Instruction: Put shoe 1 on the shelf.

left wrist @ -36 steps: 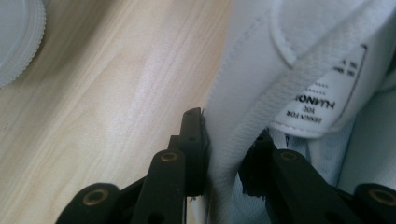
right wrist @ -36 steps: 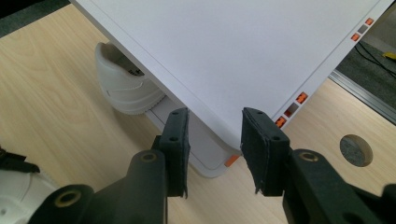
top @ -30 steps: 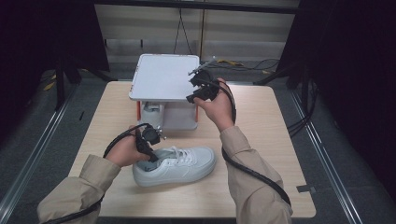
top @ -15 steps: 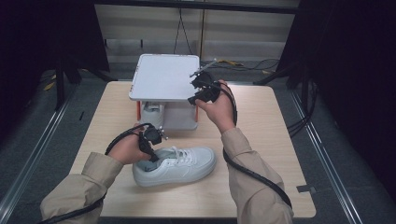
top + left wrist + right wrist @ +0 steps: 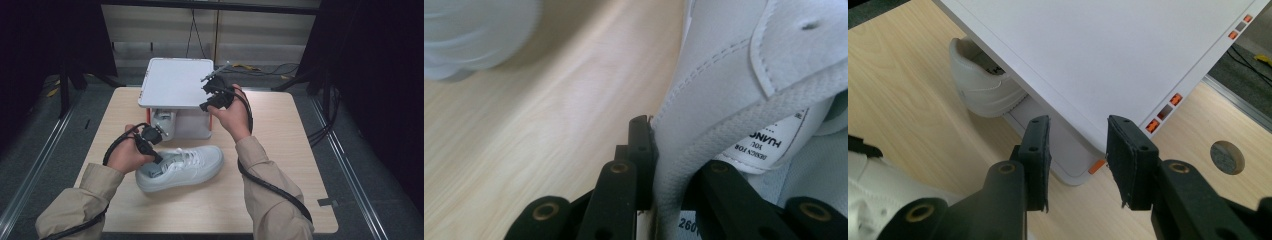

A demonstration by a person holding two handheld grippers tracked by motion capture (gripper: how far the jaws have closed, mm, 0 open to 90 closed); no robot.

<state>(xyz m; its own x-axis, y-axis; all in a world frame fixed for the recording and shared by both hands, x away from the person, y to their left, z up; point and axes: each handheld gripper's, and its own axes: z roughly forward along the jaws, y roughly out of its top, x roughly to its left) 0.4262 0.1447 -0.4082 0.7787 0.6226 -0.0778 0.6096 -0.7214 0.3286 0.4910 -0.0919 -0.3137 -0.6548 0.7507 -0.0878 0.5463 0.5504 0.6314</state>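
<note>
- Since the earlier frames, left gripper [image 5: 148, 140] has shifted slightly toward the near left with the heel of the white sneaker [image 5: 182, 165]; right gripper [image 5: 216, 95] sits where it was, at the lid's right edge.
- Left gripper [image 5: 651, 165] jaws have just been closing; now clamped on the sneaker [image 5: 724, 100] heel collar, one jaw outside the heel wall, the other inside the opening. Size label on the tongue is readable beside the inner jaw.
- White sneaker lies on its sole on the wooden table [image 5: 280, 165], near centre, toe pointing right, heel at the left under the left hand [image 5: 127, 155].
- Right gripper [image 5: 1078, 150] jaws stand apart, one on each side of the lid's edge; whether the pads press on that edge cannot be told from the frames.
- White shoebox lid [image 5: 177, 82] is raised, hiding most of the shoebox [image 5: 192, 125] at the far centre of the table, beyond the sneaker.
- Second white sneaker [image 5: 983, 85] sits under the raised lid [image 5: 1108, 55]; its heel shows in the right gripper view and at the box's left front in the high view.
- Right hand [image 5: 232, 115] is just right of the box.
</note>
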